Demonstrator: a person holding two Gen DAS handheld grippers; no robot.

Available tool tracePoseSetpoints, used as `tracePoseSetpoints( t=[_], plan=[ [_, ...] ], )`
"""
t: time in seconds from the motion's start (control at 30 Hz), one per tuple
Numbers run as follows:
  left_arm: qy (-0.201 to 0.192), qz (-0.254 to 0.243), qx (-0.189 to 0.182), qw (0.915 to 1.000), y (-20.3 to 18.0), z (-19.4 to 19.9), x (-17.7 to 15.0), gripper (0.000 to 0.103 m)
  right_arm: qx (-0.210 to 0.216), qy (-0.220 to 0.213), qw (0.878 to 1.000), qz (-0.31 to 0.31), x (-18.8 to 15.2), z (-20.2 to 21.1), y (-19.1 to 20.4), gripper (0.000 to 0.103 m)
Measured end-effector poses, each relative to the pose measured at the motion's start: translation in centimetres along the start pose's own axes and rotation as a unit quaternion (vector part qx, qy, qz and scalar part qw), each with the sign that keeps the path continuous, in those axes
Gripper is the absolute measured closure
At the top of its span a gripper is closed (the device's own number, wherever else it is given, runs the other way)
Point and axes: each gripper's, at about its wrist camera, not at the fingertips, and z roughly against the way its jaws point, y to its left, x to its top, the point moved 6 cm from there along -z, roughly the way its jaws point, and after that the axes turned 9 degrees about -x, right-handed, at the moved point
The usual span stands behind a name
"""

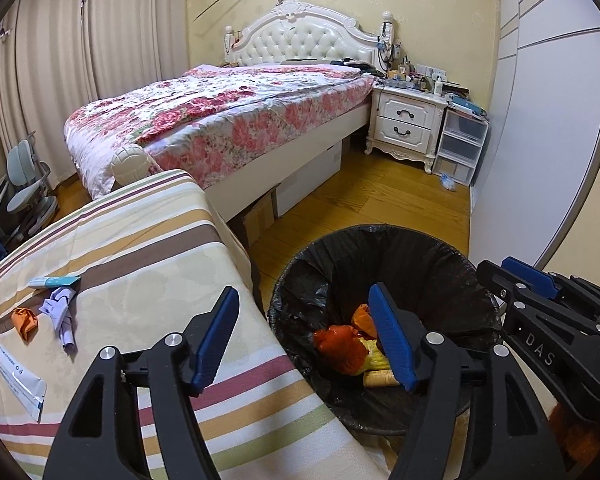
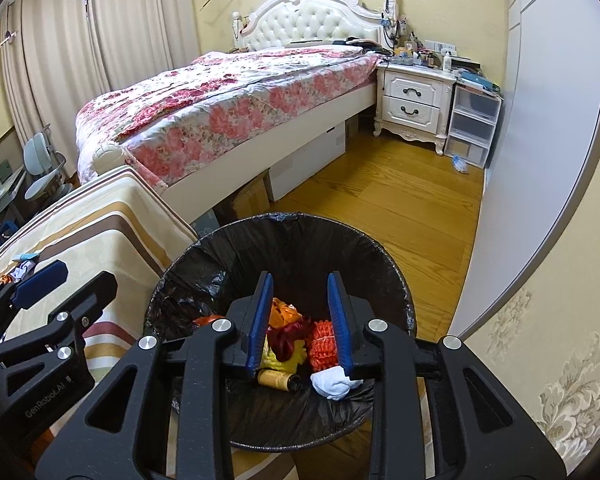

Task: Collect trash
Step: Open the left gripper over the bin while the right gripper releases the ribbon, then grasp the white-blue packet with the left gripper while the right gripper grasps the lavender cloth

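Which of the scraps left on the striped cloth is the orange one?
The small crumpled orange scrap, left of the purple paper. The teal-and-white tube and the white packet are flat and pale.

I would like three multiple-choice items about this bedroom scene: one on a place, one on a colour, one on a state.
1. Where is the crumpled orange wrapper that is not yet collected?
A. on the striped cloth
B. on the floor
C. on the nightstand

2. What colour is the liner of the trash bin?
A. white
B. black
C. blue

3. How does the left hand-held gripper stand?
A. shut on a wrapper
B. open, with nothing between its fingers
C. shut and empty

Key: 1 A, it lies beside the purple scrap; 2 B, the bag over the rim is black; 3 B, its fingers stand far apart.
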Motion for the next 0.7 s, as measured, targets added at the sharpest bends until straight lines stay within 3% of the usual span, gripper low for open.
tracePoseSetpoints(
  t=[0.1, 0.17, 0.3, 0.7],
  plan=[
    [-0.001, 0.005, 0.01, 0.9999, 0.7, 0.5, 0.0, 0.037, 0.002, -0.001, 1.0, 0.001, -0.2, 0.3, 0.2, 0.073],
    [-0.001, 0.011, 0.017, 0.9998, 1.3, 1.0, -0.3, 0.037, 0.004, -0.004, 1.0, 0.001, -0.2, 0.8, 0.4, 0.066],
    [0.002, 0.027, 0.034, 0.999, 3.2, 2.2, -1.1, 0.037, 0.018, -0.002, 1.0, 0.007, -0.8, 1.6, 1.8, 0.065],
    [0.009, 0.092, 0.11, 0.9896, 10.8, 7.2, -5.7, 0.037, 0.096, 0.015, 0.993, 0.067, -3.2, 3.8, 10.8, 0.064]
  ],
)
